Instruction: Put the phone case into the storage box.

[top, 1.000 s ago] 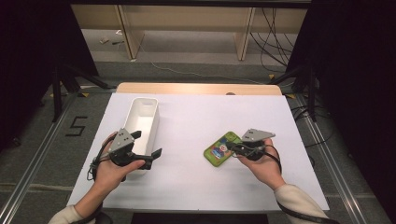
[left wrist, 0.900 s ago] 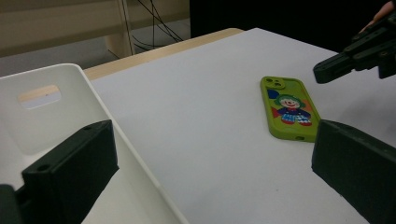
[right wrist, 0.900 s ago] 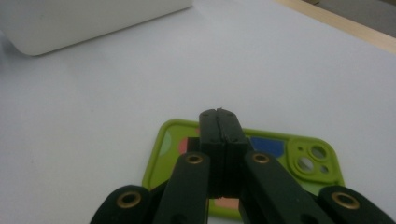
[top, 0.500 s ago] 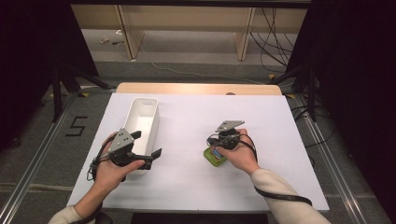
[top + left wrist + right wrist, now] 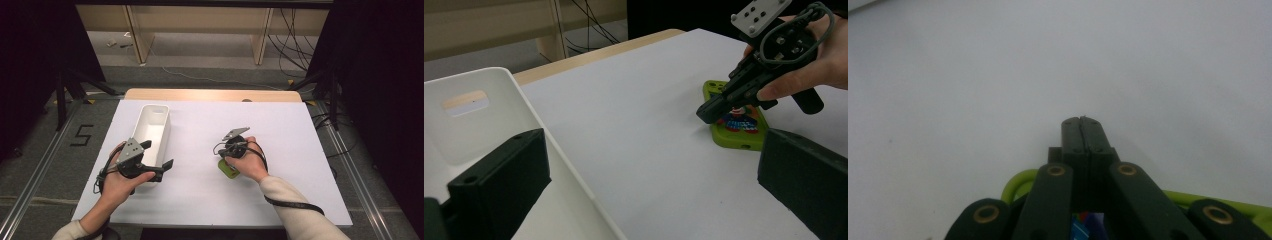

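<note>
Left gripper (image 5: pixel 161 170): black body, two black block-shaped jaws, one with a small round hole near its lower corner. Grey three-cornered plate on top. Black cable loops from the body at 7 o'clock, along the wrist.

Right gripper (image 5: pixel 710 111): black linkage arms fastened with brass-coloured rivets. Light grey top plate carrying several small dark holes. Grey cable curls over the body; black cylindrical handle projects at 4 o'clock. A black cable runs beside the forearm.

Person: light, cream-coloured sleeves (image 5: pixel 300 215) on both forearms.
</note>
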